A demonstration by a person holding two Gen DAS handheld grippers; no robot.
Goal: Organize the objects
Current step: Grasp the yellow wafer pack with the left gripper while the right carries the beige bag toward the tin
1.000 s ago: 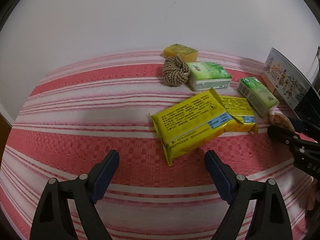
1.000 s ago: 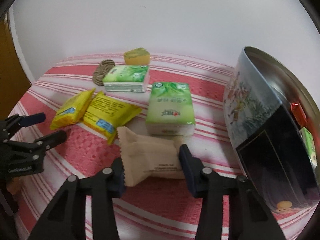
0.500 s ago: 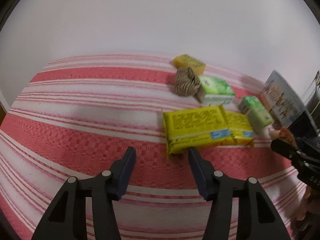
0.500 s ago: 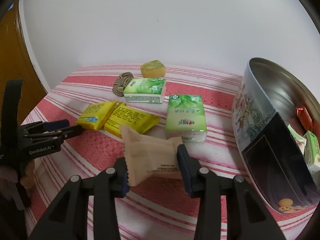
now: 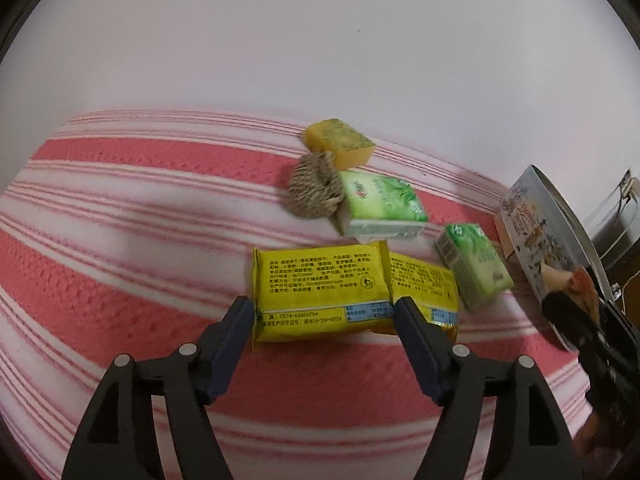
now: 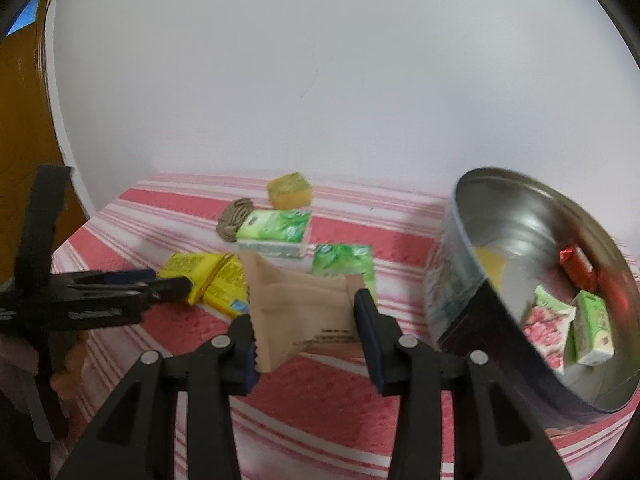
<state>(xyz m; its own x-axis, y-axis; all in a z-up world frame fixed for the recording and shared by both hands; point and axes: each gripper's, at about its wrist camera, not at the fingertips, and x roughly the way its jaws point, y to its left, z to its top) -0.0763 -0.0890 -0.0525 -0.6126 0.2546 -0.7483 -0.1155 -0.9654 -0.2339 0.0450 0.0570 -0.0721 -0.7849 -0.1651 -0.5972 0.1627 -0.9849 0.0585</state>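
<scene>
Packets [image 5: 320,296] on striped cloth [image 5: 120,264]

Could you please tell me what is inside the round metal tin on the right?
Inside the tin lie a red-wrapped sweet, a pink-and-white packet and a small green carton. The near wall hides whatever lies close behind it.

A red-and-white striped cloth [image 5: 120,264] covers the worktop. A plain white wall [image 5: 320,48] rises at its far edge. At far left in the right wrist view stands a brown wooden panel [image 6: 20,152], a blue patch [image 6: 26,16] above.
</scene>
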